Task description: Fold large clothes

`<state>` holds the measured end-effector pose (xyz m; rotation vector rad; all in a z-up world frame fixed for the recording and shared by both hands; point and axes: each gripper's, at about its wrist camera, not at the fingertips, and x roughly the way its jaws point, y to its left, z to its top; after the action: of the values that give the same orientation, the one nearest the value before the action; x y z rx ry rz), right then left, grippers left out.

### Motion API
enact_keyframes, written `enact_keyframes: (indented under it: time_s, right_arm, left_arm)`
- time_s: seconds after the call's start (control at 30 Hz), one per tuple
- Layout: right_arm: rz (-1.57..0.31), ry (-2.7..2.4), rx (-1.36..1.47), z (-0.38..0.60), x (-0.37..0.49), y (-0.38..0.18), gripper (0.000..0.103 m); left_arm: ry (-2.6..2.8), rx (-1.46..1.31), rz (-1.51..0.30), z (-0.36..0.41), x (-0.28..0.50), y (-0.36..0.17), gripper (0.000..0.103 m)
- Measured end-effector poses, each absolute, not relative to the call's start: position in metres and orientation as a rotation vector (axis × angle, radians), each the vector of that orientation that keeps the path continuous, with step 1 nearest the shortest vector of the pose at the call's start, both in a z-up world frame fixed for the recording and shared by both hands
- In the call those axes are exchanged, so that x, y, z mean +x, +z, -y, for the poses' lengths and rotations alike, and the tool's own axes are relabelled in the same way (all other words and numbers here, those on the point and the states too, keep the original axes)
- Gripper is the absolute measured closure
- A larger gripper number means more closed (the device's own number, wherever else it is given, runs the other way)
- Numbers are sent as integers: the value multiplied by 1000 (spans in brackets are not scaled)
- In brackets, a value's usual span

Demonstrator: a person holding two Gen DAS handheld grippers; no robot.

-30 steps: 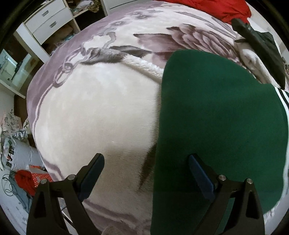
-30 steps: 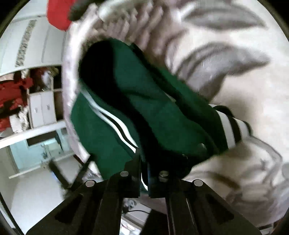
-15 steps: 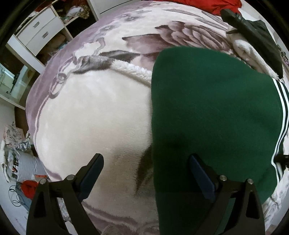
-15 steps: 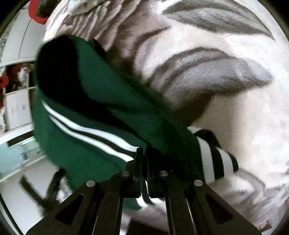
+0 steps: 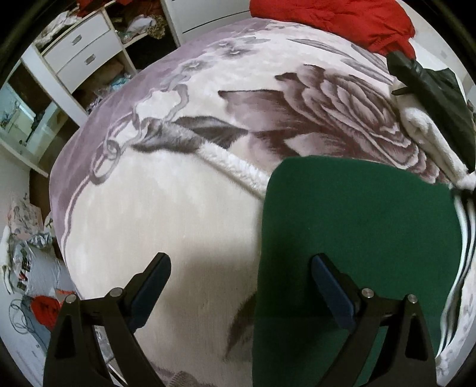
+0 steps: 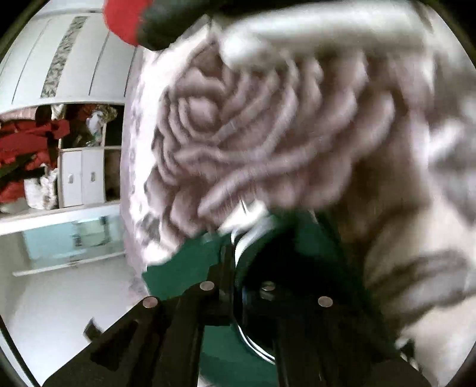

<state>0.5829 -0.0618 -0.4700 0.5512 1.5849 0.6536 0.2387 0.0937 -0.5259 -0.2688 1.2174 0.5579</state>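
Observation:
A dark green garment [image 5: 357, 232] with white and black stripes at its right edge lies flat on the bed's flowered blanket [image 5: 178, 214]. My left gripper [image 5: 241, 274] is open and empty, hovering over the garment's left edge; one finger is above the blanket, the other above the green cloth. In the blurred right wrist view my right gripper [image 6: 238, 262] is shut on the green garment [image 6: 184, 268], close to the blanket's rose pattern [image 6: 253, 143].
A red garment [image 5: 336, 20] and a black item [image 5: 431, 98] lie at the bed's far right. White drawers and shelves [image 5: 80, 56] stand beyond the far left corner. Clutter lies on the floor [image 5: 26, 268] left of the bed.
The right gripper has carried the striped part of the garment over, and its view now faces the blanket's rose. The left gripper has drawn back a little, still open.

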Motion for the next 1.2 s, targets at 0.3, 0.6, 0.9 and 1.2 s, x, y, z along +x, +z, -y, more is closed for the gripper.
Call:
enact_keyframes:
  time_s: [0.3, 0.6, 0.9, 1.2]
  right_arm:
    - [-1662, 533, 406, 39, 605, -513, 100]
    - [-1666, 591, 506, 88, 586, -474, 56]
    - [-1699, 586, 563, 130, 548, -471, 52]
    - [-1735, 610, 526, 143, 519, -480, 52]
  left_arm:
    - [529, -367, -1215, -104, 239, -530, 5]
    - [587, -394, -1190, -129, 235, -520, 5]
    - [610, -392, -1191, -141, 245, -522, 5]
    - [607, -365, -1189, -152, 277, -530, 5]
